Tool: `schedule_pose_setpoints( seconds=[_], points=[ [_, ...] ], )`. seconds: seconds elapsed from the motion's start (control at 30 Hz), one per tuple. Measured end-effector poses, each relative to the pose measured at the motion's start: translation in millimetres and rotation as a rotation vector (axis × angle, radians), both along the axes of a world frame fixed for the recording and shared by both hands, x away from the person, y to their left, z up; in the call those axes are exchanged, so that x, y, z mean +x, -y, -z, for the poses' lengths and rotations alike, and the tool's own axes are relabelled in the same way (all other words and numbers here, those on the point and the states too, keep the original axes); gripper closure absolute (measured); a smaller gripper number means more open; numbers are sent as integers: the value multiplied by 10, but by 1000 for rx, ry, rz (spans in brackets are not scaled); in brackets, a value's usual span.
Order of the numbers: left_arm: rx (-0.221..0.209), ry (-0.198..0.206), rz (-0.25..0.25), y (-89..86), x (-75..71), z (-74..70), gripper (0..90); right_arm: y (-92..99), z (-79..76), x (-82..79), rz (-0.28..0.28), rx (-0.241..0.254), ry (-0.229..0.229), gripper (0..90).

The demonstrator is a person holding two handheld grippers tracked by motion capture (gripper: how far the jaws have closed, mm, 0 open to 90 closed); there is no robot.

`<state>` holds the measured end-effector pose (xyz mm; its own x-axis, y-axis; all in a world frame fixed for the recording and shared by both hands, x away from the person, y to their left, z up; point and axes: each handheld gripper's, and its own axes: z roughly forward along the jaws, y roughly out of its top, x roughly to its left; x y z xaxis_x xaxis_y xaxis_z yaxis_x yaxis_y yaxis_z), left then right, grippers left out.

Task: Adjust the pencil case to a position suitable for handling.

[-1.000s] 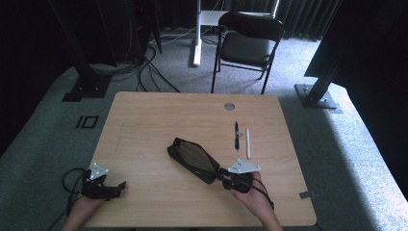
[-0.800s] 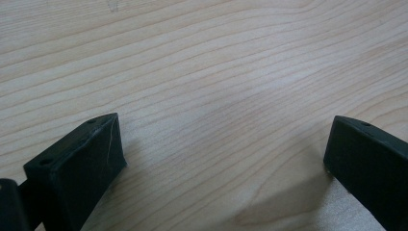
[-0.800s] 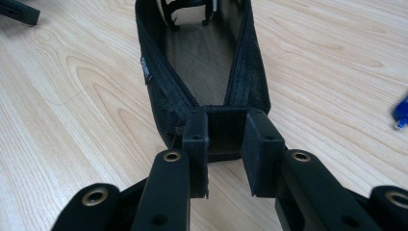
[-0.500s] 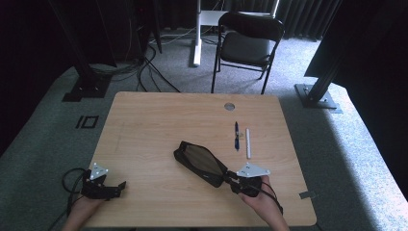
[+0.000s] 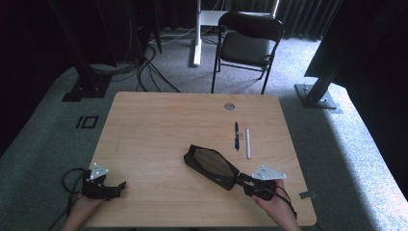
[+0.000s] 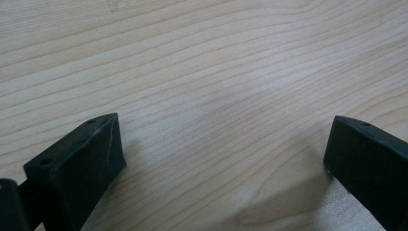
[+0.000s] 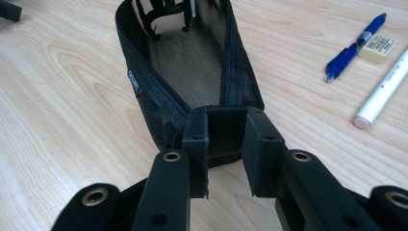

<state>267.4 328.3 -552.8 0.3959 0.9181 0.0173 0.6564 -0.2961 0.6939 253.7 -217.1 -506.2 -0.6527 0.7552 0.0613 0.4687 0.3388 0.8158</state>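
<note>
High view: my right hand-held gripper sits near the table's near-right corner, jaws pinched on the near end of the black mesh pouch, which lies flat and stretches away up-left from it. My left hand-held gripper rests at the near-left edge, well apart. Blue pen and white marker lie side by side just beyond the pouch. Grey carpet, a black folding chair behind the table.

Left gripper view: jaws wide apart, nothing between them, bare wood below.

Right gripper view: pads clamp the pouch's end seam, zip open; pen, eraser, marker off right, clear of it
</note>
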Motion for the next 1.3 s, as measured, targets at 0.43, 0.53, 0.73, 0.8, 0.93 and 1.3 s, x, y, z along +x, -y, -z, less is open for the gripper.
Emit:
schedule_pose_setpoints(
  seconds=[0.43, 0.53, 0.73, 0.8, 0.93, 1.3],
  points=[
    [-1, 0, -1, 0, 0, 0, 6, 116, 2, -109, 8, 5, -10, 733],
    [0, 0, 0, -1, 0, 0, 6, 164, -4, -136, 17, 8, -12, 733],
    [0, 0, -1, 0, 0, 0, 5, 278, -2, -178, 29, 4, -15, 732],
    [0, 0, -1, 0, 0, 0, 5, 296, -4, -180, 28, -2, -13, 730],
    [0, 0, -1, 0, 0, 0, 6, 291, -25, -180, 17, 12, -8, 680],
    [0, 0, 0, 0, 0, 0, 5, 298, -66, -185, 15, 25, -11, 575]
  ],
)
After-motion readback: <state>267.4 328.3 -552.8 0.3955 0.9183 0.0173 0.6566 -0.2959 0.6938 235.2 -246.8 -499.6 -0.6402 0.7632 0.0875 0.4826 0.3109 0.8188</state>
